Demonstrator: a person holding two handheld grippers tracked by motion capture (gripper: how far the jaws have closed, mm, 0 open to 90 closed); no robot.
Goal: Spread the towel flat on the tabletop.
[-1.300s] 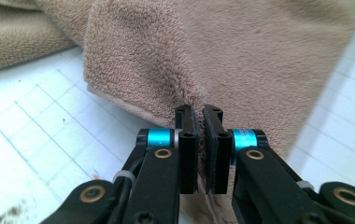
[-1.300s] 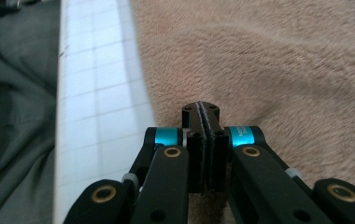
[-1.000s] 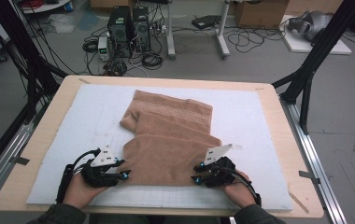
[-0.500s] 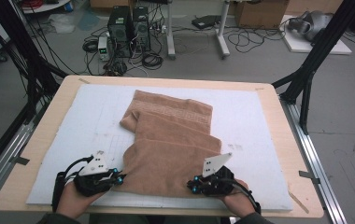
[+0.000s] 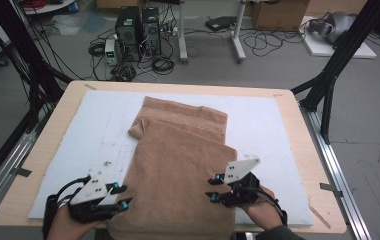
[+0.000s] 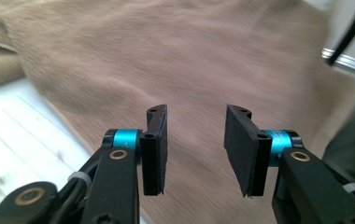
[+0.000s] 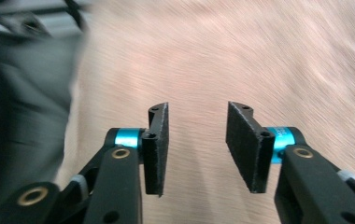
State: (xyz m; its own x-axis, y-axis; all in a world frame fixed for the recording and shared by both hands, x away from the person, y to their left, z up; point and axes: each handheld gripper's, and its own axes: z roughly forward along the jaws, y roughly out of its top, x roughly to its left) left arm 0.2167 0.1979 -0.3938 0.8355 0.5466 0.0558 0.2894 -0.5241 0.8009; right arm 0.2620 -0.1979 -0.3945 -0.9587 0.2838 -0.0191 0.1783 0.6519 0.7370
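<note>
The left tool (image 5: 120, 196) and right tool (image 5: 213, 188) both hover with jaws spread wide, gripping nothing, at either side edge of a tan terry-cloth towel (image 5: 178, 165). The towel lies folded over itself on a white foam mat (image 5: 268, 125) covering the wooden tabletop (image 5: 48, 135), its near end draping off the front edge.

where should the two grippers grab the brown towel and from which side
Take the brown towel at its two near corners, where it hangs over the table's front edge. Come in from the outer sides, left gripper at the left edge, right gripper at the right: the edges there are free and both jaws are open.
</note>
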